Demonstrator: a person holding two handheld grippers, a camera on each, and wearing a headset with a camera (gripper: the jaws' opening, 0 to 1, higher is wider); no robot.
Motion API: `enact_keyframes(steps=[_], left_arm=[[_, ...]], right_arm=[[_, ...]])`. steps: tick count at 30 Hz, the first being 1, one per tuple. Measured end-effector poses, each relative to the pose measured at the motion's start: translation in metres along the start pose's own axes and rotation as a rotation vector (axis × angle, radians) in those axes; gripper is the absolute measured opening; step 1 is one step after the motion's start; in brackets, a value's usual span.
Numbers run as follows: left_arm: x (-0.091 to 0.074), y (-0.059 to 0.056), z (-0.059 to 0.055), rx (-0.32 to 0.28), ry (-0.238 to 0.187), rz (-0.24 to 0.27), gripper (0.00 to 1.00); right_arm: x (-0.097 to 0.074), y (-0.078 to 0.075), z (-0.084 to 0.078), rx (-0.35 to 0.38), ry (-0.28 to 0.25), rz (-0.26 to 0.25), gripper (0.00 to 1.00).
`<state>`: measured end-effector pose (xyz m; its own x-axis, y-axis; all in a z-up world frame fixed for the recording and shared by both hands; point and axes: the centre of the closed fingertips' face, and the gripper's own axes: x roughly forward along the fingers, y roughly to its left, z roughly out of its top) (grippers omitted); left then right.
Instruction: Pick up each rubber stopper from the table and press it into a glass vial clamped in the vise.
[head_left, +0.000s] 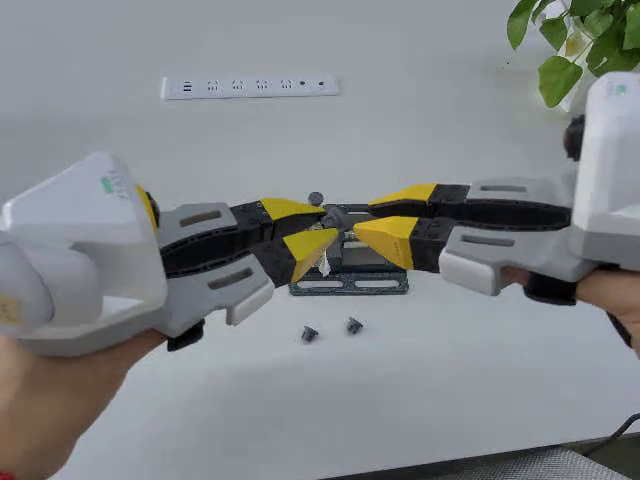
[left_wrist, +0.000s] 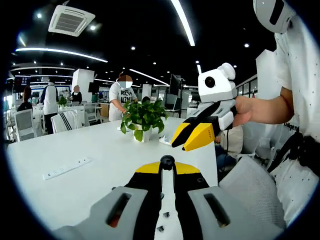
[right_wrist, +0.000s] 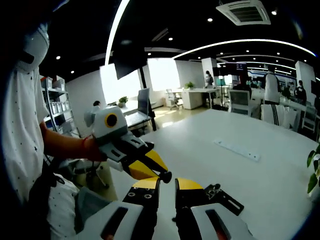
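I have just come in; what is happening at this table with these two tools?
A person holds a tool in each hand above a white table. The left claw pinches one small rubber stopper at its tips. The right claw faces it, slightly open and holding nothing. Both hang over the vise. Two more stoppers lie on the table in front of the vise, not yet picked up.

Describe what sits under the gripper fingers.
The vise, partly showing on the table. The fingers cover its middle, so what it clamps is hidden. Two stoppers lie nearer, uncovered.
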<state>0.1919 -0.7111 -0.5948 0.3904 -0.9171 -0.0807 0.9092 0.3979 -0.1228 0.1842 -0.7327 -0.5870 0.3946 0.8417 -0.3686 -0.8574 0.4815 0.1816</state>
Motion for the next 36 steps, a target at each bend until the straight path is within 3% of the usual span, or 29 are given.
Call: enact_keyframes(steps=[2,4,5,6,8,10,11,13,16,19,24,36], left_arm=[[-0.004,-0.009,0.01,-0.107,-0.05,-0.08,0.04],[-0.008,-0.011,0.02,-0.159,-0.095,-0.118,0.04],[-0.011,-0.017,0.024,-0.202,-0.11,-0.163,0.04],[-0.013,-0.014,0.032,-0.205,-0.148,-0.167,0.04],[-0.019,-0.026,0.036,-0.274,-0.154,-0.256,0.04],[-0.02,-0.024,0.039,-0.258,-0.167,-0.247,0.04],[-0.022,-0.033,0.042,-0.298,-0.167,-0.307,0.04],[-0.022,-0.033,0.046,-0.307,-0.187,-0.311,0.04],[-0.024,-0.037,0.053,-0.334,-0.216,-0.334,0.04],[-0.025,-0.039,0.057,-0.345,-0.231,-0.352,0.04],[-0.026,-0.046,0.055,-0.353,-0.215,-0.389,0.04],[-0.029,-0.052,0.054,-0.377,-0.21,-0.423,0.04]], right_arm=[[-0.004,0.009,0.008,-0.001,-0.016,0.059,0.09],[-0.006,0.014,0.015,0.0,-0.033,0.099,0.1],[-0.007,0.017,0.019,0.004,-0.042,0.122,0.11],[-0.009,0.022,0.024,0.011,-0.065,0.156,0.11],[-0.011,0.026,0.031,0.037,-0.086,0.193,0.11],[-0.013,0.03,0.035,0.051,-0.1,0.228,0.12],[-0.013,0.032,0.038,0.059,-0.108,0.242,0.12],[-0.016,0.044,0.043,0.072,-0.125,0.309,0.13],[-0.017,0.052,0.044,0.065,-0.121,0.345,0.14],[-0.015,0.054,0.042,0.043,-0.102,0.345,0.14],[-0.015,0.061,0.043,0.034,-0.098,0.367,0.13],[-0.016,0.068,0.042,0.018,-0.083,0.398,0.07]])
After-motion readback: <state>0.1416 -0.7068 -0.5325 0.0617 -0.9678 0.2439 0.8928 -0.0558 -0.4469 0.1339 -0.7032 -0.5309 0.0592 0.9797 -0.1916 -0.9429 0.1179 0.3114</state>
